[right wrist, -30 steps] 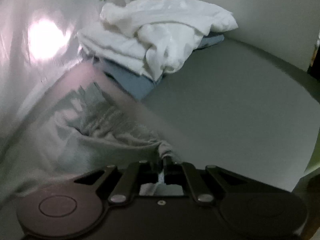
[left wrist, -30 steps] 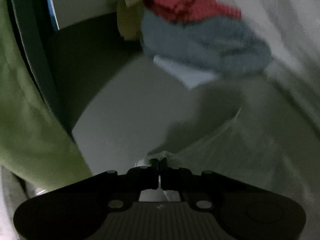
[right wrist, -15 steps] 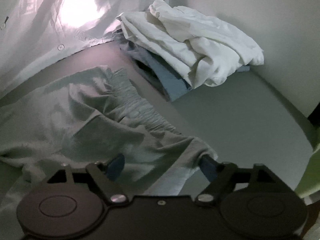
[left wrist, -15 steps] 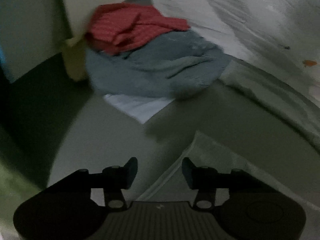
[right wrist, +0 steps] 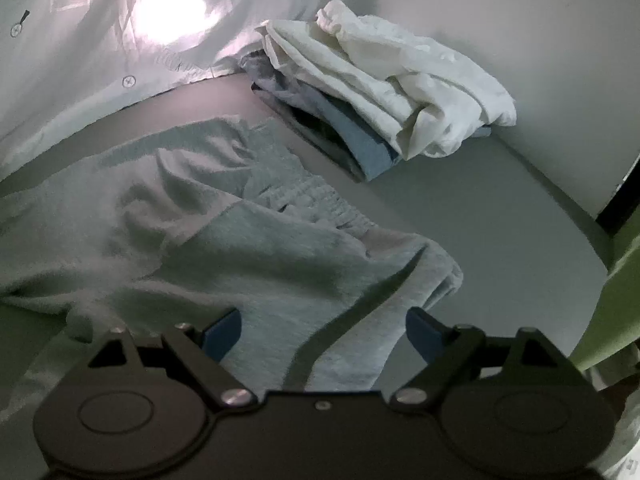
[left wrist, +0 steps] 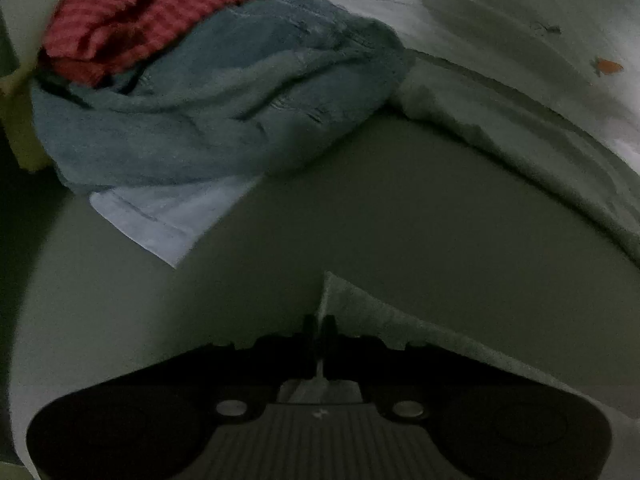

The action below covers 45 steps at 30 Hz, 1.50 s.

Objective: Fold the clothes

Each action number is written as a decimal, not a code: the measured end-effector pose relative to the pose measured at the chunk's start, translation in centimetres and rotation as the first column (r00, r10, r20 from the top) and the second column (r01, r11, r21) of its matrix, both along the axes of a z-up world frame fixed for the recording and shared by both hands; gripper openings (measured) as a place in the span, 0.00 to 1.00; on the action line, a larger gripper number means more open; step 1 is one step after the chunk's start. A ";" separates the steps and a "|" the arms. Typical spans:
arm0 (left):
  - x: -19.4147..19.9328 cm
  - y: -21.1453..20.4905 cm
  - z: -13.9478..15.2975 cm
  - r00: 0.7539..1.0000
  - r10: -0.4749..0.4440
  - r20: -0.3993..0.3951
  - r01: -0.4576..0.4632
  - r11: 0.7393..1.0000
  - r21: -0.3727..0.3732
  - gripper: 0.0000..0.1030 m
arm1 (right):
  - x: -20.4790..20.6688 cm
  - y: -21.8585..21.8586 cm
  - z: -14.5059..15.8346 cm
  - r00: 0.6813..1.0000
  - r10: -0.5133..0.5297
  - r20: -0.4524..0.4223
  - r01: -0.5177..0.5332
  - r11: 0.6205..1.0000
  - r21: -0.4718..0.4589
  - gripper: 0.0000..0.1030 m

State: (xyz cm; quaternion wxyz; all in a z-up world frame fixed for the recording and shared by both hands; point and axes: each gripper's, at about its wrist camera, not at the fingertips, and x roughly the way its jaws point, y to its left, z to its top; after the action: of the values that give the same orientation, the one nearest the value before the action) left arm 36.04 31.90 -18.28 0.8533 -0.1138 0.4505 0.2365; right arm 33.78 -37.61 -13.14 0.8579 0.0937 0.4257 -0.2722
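A pale grey pair of sweatpants (right wrist: 224, 240) lies crumpled on the grey surface (right wrist: 480, 220), its elastic waistband toward the back. My right gripper (right wrist: 323, 326) hovers just over the near edge of the pants. Its jaws are opening wide, and the blue pads (right wrist: 224, 328) do not press on the cloth. In the left wrist view, a corner of the same pale cloth (left wrist: 400, 332) rises between the fingertips. My left gripper (left wrist: 319, 322) is shut on that corner.
A pile with a red checked cloth (left wrist: 160, 12), a blue-grey towel (left wrist: 224, 100) and a pale folded piece (left wrist: 160, 216) lies ahead of the left gripper. White garments (right wrist: 400, 84) on blue folded ones (right wrist: 360, 140) sit at the back right. A printed curtain (right wrist: 100, 40) hangs behind.
The right gripper let go of the waistband and opened wide. The left gripper released its cloth, opened, moved closer to the red and blue pile, then shut on a corner.
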 end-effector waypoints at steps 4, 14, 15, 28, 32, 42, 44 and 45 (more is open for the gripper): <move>-0.7 2.5 0.1 0.992 0.125 0.021 -0.124 0.992 -0.035 0.02 | 0.2 0.8 0.9 1.000 0.005 0.017 -0.005 0.999 -0.037 0.88; 0.1 2.0 2.5 0.986 0.145 0.082 -0.141 0.988 -0.058 0.20 | 4.6 0.6 2.0 0.995 0.053 0.082 -0.049 0.997 -0.053 0.89; 0.7 1.3 2.8 0.988 0.124 0.094 -0.118 0.991 -0.068 0.21 | 5.6 0.6 1.7 0.994 0.065 0.086 -0.061 0.997 -0.044 0.89; 15.6 -2.5 0.8 0.987 0.099 0.129 -0.060 0.960 -0.273 0.36 | 23.3 3.5 -2.4 0.976 0.190 0.109 -0.196 0.980 0.042 0.87; 19.7 -1.2 -0.5 0.985 0.141 0.104 -0.110 0.959 -0.260 0.34 | 26.7 4.2 -4.1 0.972 0.221 0.086 -0.229 0.968 0.107 0.77; 24.5 0.8 0.0 0.969 0.165 0.185 -0.103 0.948 -0.302 0.00 | 23.4 8.7 -5.7 0.969 0.240 0.064 -0.248 0.952 0.181 0.66; 25.9 0.8 0.9 0.964 0.145 0.223 -0.073 0.951 -0.301 0.00 | 22.5 8.6 -5.8 0.975 0.212 0.070 -0.222 0.953 0.205 0.66; 26.9 0.6 1.7 0.962 0.123 0.242 -0.049 0.956 -0.290 0.00 | 22.1 8.6 -5.8 0.977 0.201 0.072 -0.212 0.954 0.213 0.66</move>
State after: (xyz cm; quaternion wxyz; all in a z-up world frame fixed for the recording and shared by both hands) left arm 62.95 32.47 -16.55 0.8684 -0.2833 0.3595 0.1906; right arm 55.85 -29.06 -18.99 0.8763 0.1496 0.4391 -0.1301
